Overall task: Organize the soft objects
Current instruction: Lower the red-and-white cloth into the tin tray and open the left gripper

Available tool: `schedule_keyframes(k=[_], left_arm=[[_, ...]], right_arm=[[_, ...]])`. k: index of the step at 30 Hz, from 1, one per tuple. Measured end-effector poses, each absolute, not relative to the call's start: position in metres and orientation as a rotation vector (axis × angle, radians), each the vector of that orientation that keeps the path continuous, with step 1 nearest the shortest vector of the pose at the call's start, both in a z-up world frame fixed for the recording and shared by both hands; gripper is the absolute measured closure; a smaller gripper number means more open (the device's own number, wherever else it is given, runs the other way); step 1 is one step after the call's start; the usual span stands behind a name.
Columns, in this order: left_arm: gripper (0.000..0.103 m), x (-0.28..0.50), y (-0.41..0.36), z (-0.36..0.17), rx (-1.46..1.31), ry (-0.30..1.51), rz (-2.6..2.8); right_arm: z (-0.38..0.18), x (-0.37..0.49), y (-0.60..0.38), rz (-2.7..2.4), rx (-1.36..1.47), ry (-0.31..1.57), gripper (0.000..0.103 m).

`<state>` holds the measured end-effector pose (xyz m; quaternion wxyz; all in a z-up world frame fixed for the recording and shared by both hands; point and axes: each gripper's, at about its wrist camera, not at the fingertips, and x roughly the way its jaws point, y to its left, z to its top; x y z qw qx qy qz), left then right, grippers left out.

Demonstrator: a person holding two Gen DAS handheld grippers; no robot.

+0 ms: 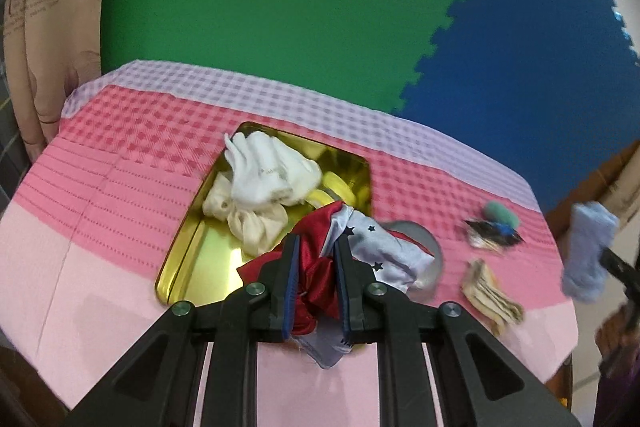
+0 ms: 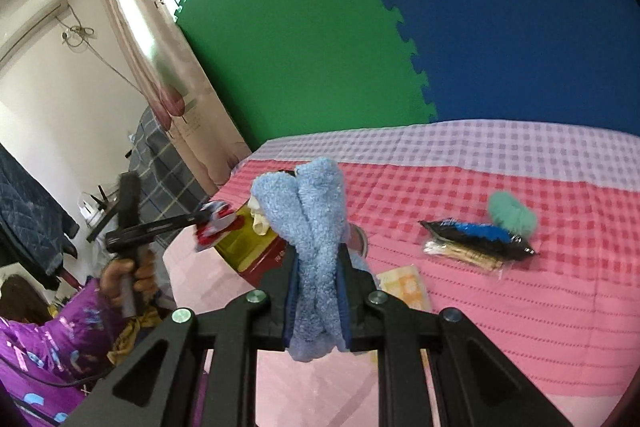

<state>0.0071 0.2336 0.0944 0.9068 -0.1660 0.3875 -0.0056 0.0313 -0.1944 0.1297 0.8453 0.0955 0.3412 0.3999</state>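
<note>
My left gripper [image 1: 316, 247] is shut on a red and pale blue satin cloth with dark stars [image 1: 320, 267], held over the near right corner of a gold tin [image 1: 188, 251]. The tin holds a white glove [image 1: 268, 167] and a cream scrunchie [image 1: 248, 219]. My right gripper [image 2: 318, 259] is shut on a fluffy light blue sock [image 2: 316, 211], held above the table. The sock also shows at the right edge of the left wrist view [image 1: 586, 251]. The left gripper with its cloth shows in the right wrist view [image 2: 212, 221].
On the pink checked tablecloth [image 2: 520, 307] lie a teal fluffy item [image 2: 512, 213] on a black and blue packet [image 2: 476, 235], a folded yellow checked cloth [image 2: 404, 285] and a grey round lid [image 1: 420, 235]. Green and blue foam mats line the wall. A curtain hangs at the left.
</note>
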Motion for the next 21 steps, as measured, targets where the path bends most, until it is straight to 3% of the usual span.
schedule_keyframes(k=[15, 18, 21], left_arm=[[0.088, 0.088, 0.228, 0.029, -0.335, 0.936, 0.06], [0.084, 0.092, 0.222, 0.027, -0.295, 0.944, 0.075], [0.069, 0.092, 0.219, 0.027, -0.275, 0.944, 0.079]], right_arm=[[0.109, 0.038, -0.185, 0.848, 0.257, 0.77, 0.086], [0.106, 0.04, -0.181, 0.856, 0.259, 0.775, 0.086], [0.103, 0.041, -0.177, 0.867, 0.263, 0.781, 0.086]])
